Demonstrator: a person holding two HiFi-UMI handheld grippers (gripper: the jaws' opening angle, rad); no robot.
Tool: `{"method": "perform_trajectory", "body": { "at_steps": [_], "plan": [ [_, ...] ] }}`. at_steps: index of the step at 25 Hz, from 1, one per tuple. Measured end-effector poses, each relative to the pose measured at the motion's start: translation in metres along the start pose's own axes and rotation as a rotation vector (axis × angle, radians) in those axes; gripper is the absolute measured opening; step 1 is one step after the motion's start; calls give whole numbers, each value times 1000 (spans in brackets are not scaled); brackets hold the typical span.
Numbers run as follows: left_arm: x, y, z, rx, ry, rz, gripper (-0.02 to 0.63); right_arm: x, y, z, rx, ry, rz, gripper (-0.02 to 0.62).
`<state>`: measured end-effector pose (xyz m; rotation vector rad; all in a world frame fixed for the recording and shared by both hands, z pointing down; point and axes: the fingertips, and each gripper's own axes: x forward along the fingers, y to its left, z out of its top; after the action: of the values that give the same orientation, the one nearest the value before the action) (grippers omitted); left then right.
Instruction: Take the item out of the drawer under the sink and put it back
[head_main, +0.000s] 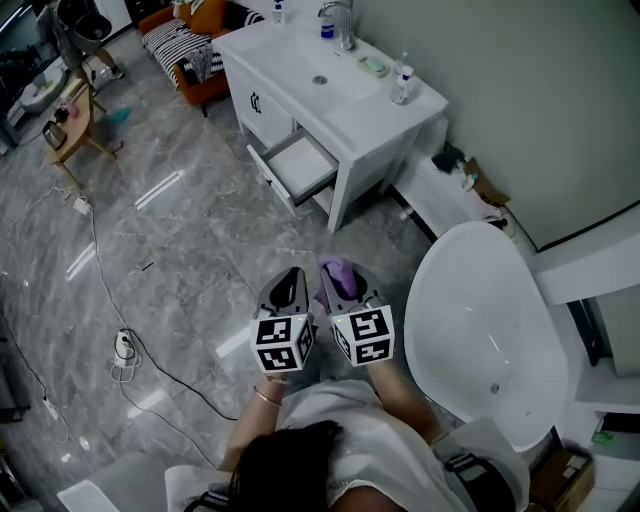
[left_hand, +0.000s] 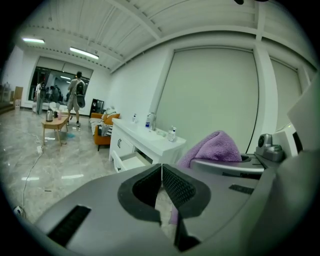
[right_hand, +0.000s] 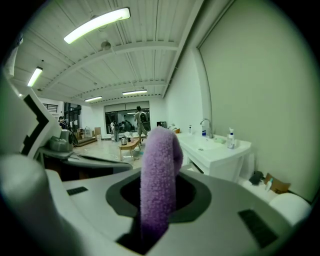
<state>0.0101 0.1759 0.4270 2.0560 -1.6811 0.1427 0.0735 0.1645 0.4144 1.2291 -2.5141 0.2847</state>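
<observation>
Here, the right gripper (right_hand: 158, 192) has its fingers clenched on a purple fluffy cloth (right_hand: 159, 165), which stands up between them and folds over at the top. In the head view the cloth shows just ahead of the right gripper's marker cube, held over the grey marble floor (head_main: 170, 230) and well apart from the drawer. The left gripper (left_hand: 161, 176) is just beside the right one, its ribbed fingers (left_hand: 176, 186) pressed together with nothing between them. Further ahead stands the white sink cabinet (head_main: 372, 125), with a faucet (head_main: 343, 22) and a few bottles on top. Its drawer (head_main: 300, 165) under the sink is pulled out and looks bare inside. A white bathtub (head_main: 480, 340) lies to the person's right, near the grippers. A cable (head_main: 150, 350) trails across the floor on the left.
</observation>
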Motion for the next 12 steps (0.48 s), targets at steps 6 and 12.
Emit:
{"method": "perform_trajectory", "body": {
  "at_steps": [6, 12],
  "plan": [
    [24, 20, 8, -33, 38, -81, 11, 35, 2, 4, -15, 48, -30, 101],
    [48, 44, 25, -6, 56, -111, 11, 64, -1, 21, 2, 40, -69, 101]
  ]
}}
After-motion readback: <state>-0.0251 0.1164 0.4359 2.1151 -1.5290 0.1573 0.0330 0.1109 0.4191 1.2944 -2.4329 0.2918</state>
